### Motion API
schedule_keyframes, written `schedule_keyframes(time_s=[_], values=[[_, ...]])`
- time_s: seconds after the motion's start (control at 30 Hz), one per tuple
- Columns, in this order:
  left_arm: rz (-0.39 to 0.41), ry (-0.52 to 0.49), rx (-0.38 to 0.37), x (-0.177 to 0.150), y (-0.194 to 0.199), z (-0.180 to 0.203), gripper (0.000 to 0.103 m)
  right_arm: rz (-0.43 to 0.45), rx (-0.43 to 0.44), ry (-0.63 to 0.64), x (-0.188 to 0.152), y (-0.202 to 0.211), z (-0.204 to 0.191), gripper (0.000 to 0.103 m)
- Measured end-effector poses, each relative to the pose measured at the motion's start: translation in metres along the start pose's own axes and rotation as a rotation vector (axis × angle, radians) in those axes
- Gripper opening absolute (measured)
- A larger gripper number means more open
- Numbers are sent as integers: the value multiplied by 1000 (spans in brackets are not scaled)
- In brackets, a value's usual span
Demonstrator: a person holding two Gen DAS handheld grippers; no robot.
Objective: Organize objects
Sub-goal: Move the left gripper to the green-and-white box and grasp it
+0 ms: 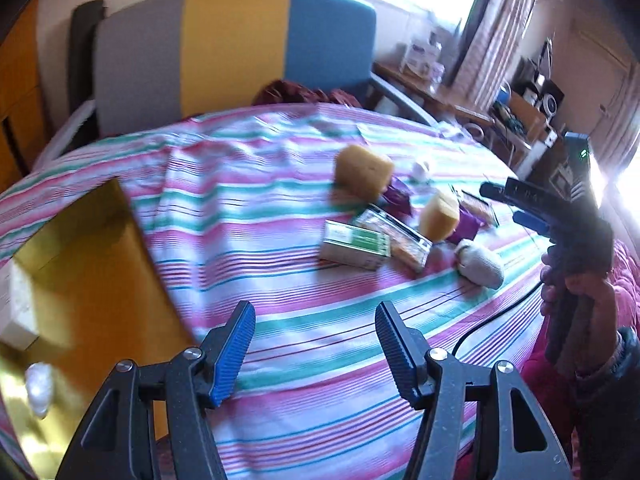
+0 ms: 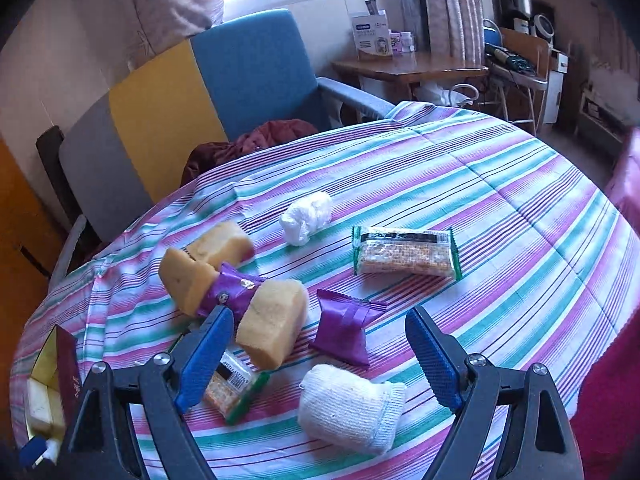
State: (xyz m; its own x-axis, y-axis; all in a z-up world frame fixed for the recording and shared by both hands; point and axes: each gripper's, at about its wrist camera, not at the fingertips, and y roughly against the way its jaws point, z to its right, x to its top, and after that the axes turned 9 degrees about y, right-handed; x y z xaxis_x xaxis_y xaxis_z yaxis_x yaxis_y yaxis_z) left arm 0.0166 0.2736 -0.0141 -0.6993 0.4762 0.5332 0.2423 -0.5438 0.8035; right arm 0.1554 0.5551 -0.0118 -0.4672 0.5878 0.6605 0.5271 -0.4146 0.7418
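Sponges (image 2: 272, 322) on striped bedsheet (image 2: 500, 208)

Three yellow sponges (image 2: 274, 322) (image 2: 188, 282) (image 2: 220, 242) lay on the striped counter (image 2: 500, 208), along with two purple foil packets (image 2: 346, 320) (image 2: 232, 290). There were two clear-wrapped cracker packs (image 2: 406, 256) (image 2: 234, 390), one rolled white sock (image 2: 348, 410), one crumpled white bag (image 2: 306, 216) and one green carton (image 1: 354, 244).
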Motion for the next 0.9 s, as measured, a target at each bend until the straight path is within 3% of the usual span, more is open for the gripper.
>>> schedule_keyframes(time_s=[0.23, 0.33, 0.6, 0.7, 0.77, 0.9], values=[[-183, 164, -112, 18, -63, 21, 67, -1, 64, -39, -2, 0, 1, 90], [-219, 243, -121, 27, -90, 25, 67, 1, 91, -54, -2, 1, 3, 91], [-239, 437, -56, 47, -137, 14, 68, 4, 134, -50, -1, 2, 0, 91], [-230, 428, -18, 56, -147, 16, 67, 2, 146, -59, 0, 0, 1, 92], [-218, 360, 15, 60, -150, 23, 64, 0, 146, -58, 0, -1, 1, 92], [-196, 185, 61, 50, -146, 32, 38, 4, 151, -59, 1, -1, 3, 92]])
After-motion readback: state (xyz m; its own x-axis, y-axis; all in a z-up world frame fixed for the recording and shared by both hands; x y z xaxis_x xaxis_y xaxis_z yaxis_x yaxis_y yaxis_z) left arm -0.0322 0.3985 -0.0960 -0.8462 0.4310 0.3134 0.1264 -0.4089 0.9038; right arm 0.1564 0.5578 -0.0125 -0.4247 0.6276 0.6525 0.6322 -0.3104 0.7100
